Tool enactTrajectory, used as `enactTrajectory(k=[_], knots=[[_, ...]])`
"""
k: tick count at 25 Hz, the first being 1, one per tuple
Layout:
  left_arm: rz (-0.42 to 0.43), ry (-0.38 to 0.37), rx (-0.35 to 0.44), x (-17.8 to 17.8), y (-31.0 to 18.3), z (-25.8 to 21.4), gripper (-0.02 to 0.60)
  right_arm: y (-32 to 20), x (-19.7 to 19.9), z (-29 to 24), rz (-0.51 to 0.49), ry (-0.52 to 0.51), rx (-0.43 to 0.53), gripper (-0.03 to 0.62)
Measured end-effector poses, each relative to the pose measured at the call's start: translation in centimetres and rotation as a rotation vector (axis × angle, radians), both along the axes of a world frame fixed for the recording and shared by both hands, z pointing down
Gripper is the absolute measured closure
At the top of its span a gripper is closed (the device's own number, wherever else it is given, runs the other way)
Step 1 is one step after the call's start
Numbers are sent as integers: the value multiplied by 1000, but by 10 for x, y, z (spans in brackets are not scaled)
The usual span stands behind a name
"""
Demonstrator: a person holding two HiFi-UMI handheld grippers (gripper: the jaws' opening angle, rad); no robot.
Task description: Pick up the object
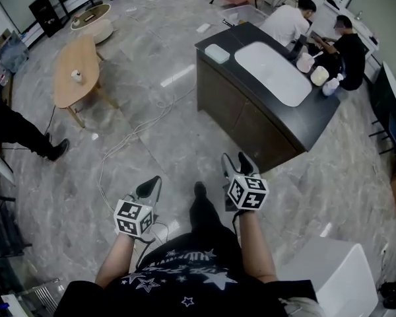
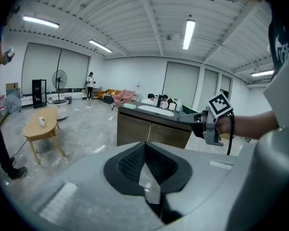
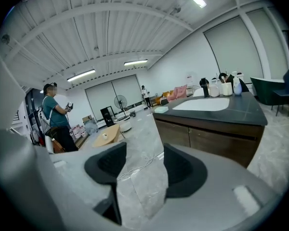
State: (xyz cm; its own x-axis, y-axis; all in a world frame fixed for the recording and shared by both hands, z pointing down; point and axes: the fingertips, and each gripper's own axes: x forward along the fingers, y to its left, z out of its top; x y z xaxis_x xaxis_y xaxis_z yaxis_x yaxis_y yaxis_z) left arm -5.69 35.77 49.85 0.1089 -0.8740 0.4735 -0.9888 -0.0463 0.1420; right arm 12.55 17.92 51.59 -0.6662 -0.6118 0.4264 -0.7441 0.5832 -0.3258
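Note:
I stand on a grey marble floor with both grippers held at waist height. My left gripper (image 1: pixel 153 185) (image 2: pixel 144 146) has its dark pads meeting at the tips, with nothing between them. My right gripper (image 1: pixel 236 160) (image 3: pixel 144 153) stands open, and only floor shows through the gap. The left gripper view also catches the right gripper (image 2: pixel 183 119), which points toward a dark counter (image 1: pixel 251 121). On that counter lie a white oval tray (image 1: pixel 272 72) and a small pale box (image 1: pixel 218 53). Neither gripper touches any object.
A light wooden table (image 1: pixel 66 84) with a small white cup (image 1: pixel 76 76) stands at the far left. Cables (image 1: pixel 129 137) trail over the floor. Two people (image 1: pixel 317 35) work at the counter's far end. Another person (image 3: pixel 55 121) stands left. A white box (image 1: pixel 336 276) sits at my right.

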Motion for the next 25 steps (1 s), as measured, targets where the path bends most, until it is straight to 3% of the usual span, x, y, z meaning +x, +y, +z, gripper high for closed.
enactTrajectory(k=[14,25], knots=[[36,-3,-34,-30,-206,-5,571,-195,-56,18,-24,-18,-75,347],[5,-27,-31,-81,-294,-9,571,-275,-87,22,-27,-11,-97,347]])
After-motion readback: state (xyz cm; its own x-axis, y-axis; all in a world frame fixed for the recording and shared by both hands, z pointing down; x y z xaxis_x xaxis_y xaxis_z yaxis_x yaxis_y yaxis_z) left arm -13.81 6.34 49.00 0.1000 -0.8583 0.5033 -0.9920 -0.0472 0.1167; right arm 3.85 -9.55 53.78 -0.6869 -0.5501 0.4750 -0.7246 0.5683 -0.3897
